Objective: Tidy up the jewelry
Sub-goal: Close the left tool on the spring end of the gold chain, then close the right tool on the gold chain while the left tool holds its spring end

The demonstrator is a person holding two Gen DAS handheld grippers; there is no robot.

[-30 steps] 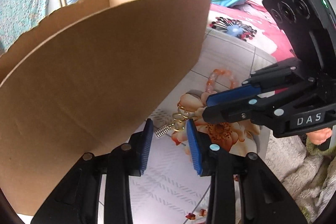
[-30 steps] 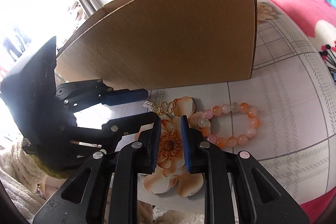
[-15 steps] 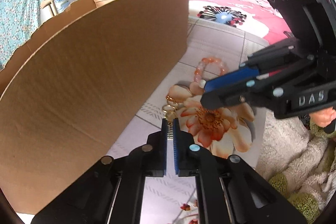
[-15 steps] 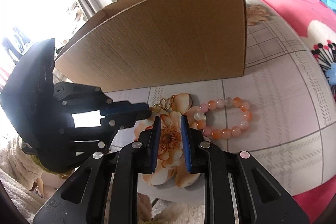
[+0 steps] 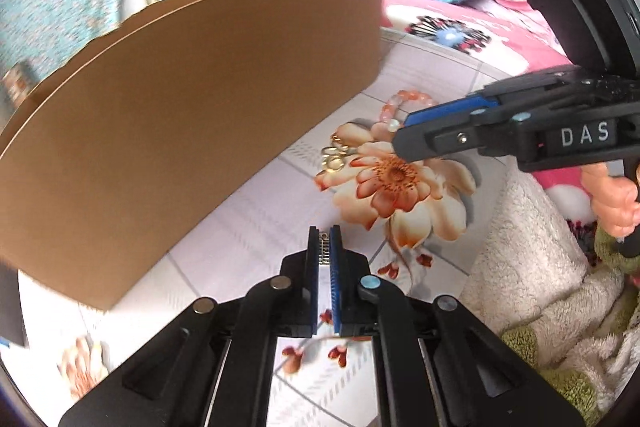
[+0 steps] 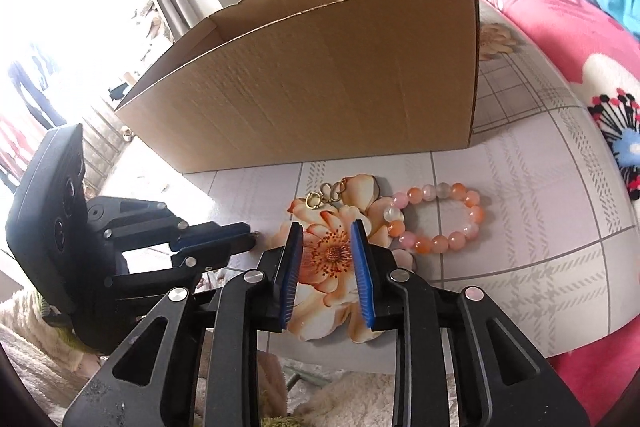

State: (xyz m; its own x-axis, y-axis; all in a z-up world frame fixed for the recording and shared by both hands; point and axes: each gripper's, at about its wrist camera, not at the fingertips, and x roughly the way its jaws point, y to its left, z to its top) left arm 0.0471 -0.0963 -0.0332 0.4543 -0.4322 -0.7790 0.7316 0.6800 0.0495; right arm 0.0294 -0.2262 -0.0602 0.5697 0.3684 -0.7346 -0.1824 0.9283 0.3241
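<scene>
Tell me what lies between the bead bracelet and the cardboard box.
Only bare tablecloth, in the right wrist view: the bead bracelet lies apart from the cardboard box, nothing between. Gold rings lie off to its left.

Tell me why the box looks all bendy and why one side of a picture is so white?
Left wrist view: the fisheye lens curves the cardboard box, and its left end is smeared by blur. Right wrist view: window light washes the left side white, while the bead bracelet stays sharp.
</scene>
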